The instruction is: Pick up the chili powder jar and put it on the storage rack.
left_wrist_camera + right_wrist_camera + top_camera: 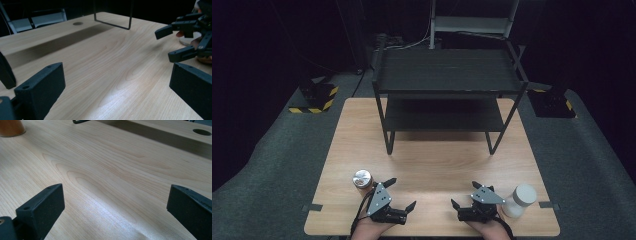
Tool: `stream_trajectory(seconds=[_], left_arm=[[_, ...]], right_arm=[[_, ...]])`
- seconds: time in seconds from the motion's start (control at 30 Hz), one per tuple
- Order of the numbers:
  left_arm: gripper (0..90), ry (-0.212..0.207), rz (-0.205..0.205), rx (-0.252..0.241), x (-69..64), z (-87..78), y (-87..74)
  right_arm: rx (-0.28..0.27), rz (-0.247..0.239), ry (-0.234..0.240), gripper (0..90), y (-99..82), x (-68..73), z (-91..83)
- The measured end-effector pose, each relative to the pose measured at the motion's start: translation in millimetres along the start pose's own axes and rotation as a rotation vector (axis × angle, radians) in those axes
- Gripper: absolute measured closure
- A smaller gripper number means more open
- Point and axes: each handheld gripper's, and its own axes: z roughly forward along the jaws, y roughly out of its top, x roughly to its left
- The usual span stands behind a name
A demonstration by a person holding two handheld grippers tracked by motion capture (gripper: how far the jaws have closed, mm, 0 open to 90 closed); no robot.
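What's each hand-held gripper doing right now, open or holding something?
Left hand-held gripper: open, holding nothing.
Right hand-held gripper: open, holding nothing.

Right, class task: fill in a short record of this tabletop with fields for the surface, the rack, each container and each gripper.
surface: light wooden table
rack: black two-tier shelf, at the far side of the table, both tiers bare
left container: orange can with a silver top, upright, beside the left gripper
right container: white jar, upright, beside the right gripper
left gripper: jaws open, holding nothing
right gripper: jaws open, holding nothing
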Motion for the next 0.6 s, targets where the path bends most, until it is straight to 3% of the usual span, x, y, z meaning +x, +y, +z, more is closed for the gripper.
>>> stream_trajectory(seconds=[0.6], left_arm=[[0.4,0.128,-0.013,-0.051,8.7,-34.2,2.2]], right_arm=[[0.002,-0.001,-0.001,1.5,0.3,0.3,0.2]])
